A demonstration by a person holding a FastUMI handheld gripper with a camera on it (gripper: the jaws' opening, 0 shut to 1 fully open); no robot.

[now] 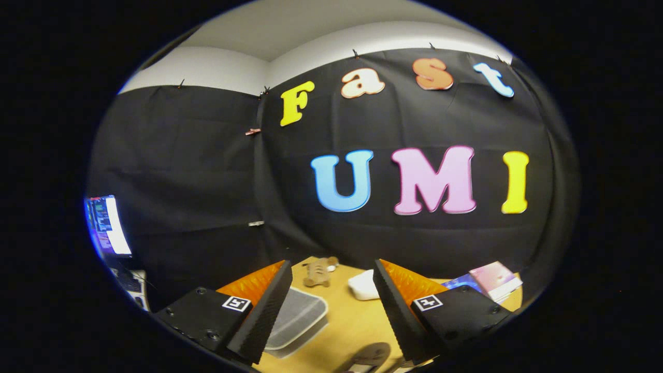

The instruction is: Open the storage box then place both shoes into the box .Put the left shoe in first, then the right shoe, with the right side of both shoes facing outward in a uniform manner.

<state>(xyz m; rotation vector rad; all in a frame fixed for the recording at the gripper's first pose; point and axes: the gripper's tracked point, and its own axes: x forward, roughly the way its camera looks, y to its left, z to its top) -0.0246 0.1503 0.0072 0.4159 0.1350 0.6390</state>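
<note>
My gripper (331, 265) is held high above a wooden table (352, 321), tilted up toward the booth wall, its fingers wide open with nothing between them. Below the left finger lies a translucent storage box (298, 318) with its lid on, partly hidden by that finger. Close under the gripper, between the fingers, the end of a dark shoe (369, 355) pokes into view. A white rounded object (362, 286) rests on the table just inside the right finger; I cannot tell what it is.
A small brown toy (318, 273) lies at the table's far edge against the black cloth wall. Pink and blue booklets (492, 280) sit beyond the right finger. A lit monitor (106, 225) and a keyboard (129, 284) stand off to the left.
</note>
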